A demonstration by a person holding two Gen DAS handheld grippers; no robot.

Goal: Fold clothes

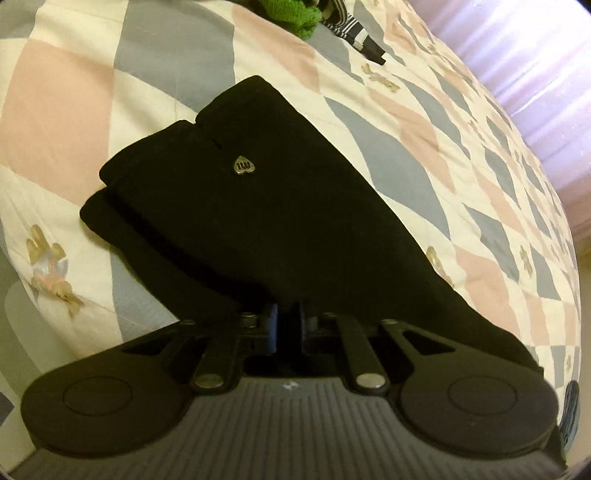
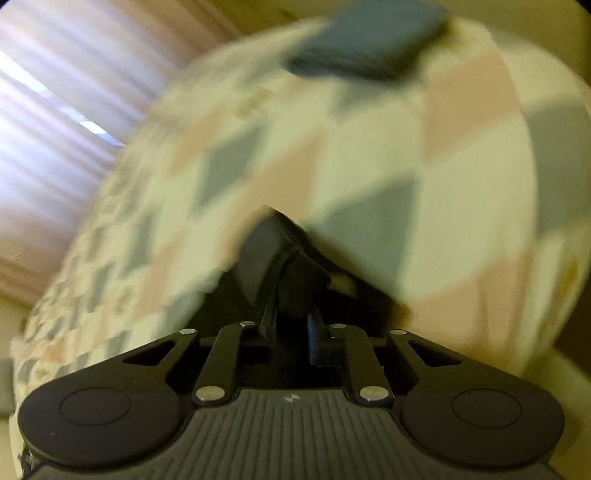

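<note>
Here a checkered bedspread (image 1: 424, 155) meets pale curtains (image 1: 535, 74).

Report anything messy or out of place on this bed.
The black garment lies folded, but its layers sit offset at the left edge. A green item and a striped item lie unfolded in a heap at the far end.

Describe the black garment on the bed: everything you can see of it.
The black garment looks like soft, matte dark fabric, folded lengthwise into a long stacked shape with layered edges showing on its left side. A small metallic heart-shaped badge sits on its upper layer. It lies on the checked quilt, its near end gathered at the left gripper, which is shut on it.
</note>
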